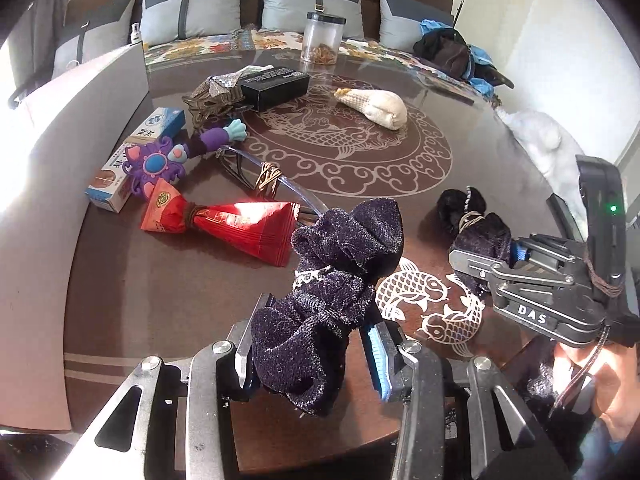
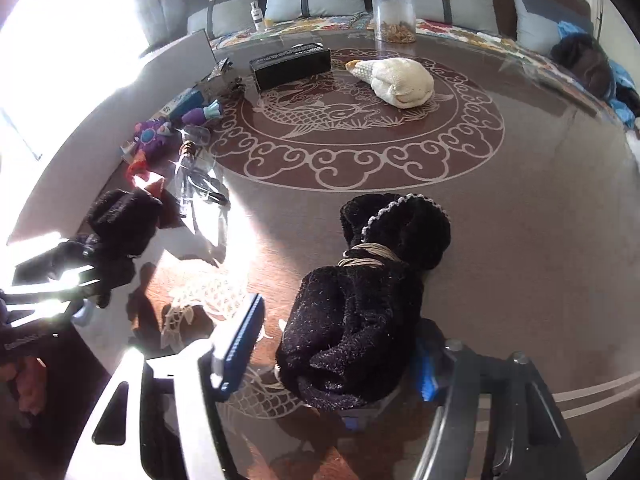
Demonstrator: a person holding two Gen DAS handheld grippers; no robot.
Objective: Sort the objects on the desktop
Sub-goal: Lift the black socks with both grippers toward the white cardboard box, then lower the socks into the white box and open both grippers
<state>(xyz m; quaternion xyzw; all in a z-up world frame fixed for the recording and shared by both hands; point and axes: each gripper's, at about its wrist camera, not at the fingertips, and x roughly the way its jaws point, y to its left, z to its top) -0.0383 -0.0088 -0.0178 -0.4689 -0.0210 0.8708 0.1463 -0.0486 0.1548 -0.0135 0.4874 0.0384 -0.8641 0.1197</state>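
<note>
Left hand-held gripper silver metal linkages, round screws, blue ribbed pads, right hand-held gripper black, marked DAS

Open tabletop centre & right; clutter along left edge: red packet, glasses.

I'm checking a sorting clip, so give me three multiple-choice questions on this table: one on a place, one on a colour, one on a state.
1. Where is the clear jar?
A. at the table's far edge
B. on the red packet
C. between the left tongs

2. What colour is the box beside the cream knitted toy?
A. white
B. black
C. red

3. What are the left tongs doing?
A. standing open over bare table
B. gripping the red packet
C. gripping a dark sock bundle

Answers: 1 A, it stands near the sofa cushions; 2 B, its sides are black; 3 C, the dark sock bundle sits pinched between both fingers.
</note>
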